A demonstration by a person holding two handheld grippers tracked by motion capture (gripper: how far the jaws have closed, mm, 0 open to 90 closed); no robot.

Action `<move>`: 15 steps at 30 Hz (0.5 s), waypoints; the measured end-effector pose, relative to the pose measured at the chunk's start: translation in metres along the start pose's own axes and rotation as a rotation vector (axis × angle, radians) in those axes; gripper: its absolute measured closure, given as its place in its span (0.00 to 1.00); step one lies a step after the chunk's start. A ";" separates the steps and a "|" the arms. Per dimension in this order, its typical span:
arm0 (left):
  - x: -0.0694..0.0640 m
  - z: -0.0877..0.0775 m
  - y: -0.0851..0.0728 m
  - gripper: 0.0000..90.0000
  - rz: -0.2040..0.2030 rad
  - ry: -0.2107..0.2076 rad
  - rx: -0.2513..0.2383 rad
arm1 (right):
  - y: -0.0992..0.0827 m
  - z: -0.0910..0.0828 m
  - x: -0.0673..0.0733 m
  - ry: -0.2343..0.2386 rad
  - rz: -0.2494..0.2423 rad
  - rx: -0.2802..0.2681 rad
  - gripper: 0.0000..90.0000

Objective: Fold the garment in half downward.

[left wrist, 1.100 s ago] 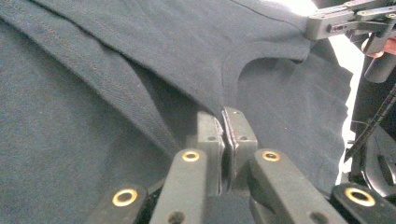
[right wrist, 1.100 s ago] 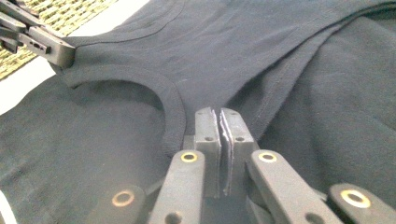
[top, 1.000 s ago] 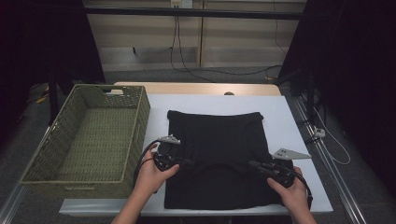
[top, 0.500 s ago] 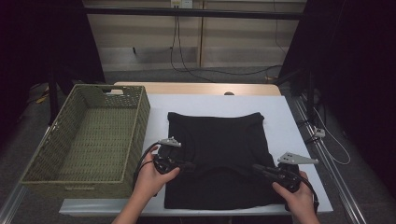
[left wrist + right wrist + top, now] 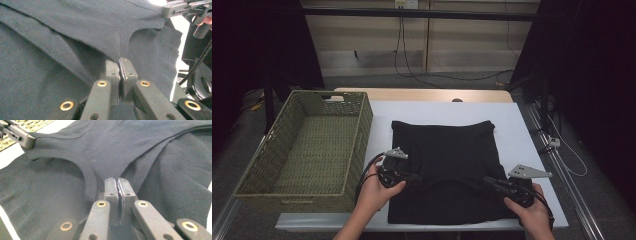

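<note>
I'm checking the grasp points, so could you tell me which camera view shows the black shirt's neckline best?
The right gripper view: the neckline curves in close-up from the right gripper, shut on the shirt, toward the left gripper. The left gripper view catches part of the curve; the high view shows it as a faint arc between the grippers.
</note>
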State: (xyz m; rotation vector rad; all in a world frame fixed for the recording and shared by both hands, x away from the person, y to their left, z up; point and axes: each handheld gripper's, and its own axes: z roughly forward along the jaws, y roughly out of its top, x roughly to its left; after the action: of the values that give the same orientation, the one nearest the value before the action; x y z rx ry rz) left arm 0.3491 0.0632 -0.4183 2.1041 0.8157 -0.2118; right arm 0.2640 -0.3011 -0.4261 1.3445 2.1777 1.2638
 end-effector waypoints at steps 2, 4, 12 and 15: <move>-0.003 0.000 0.000 0.96 0.003 0.009 0.005 | 0.000 0.000 0.001 0.002 -0.005 0.002 0.97; -0.003 0.000 0.000 0.96 0.025 0.012 0.007 | 0.000 0.001 0.001 0.004 -0.016 0.006 0.97; -0.010 0.001 0.001 0.96 0.037 0.013 0.000 | -0.002 -0.004 0.000 0.011 -0.010 0.007 0.98; -0.013 0.000 0.002 0.96 0.031 0.020 -0.003 | -0.002 -0.006 0.000 0.014 -0.011 -0.002 0.98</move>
State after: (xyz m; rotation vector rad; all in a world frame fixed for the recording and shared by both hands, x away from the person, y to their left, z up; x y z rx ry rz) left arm 0.3406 0.0566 -0.4116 2.1178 0.7945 -0.1737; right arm 0.2588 -0.3052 -0.4245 1.3253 2.1897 1.2754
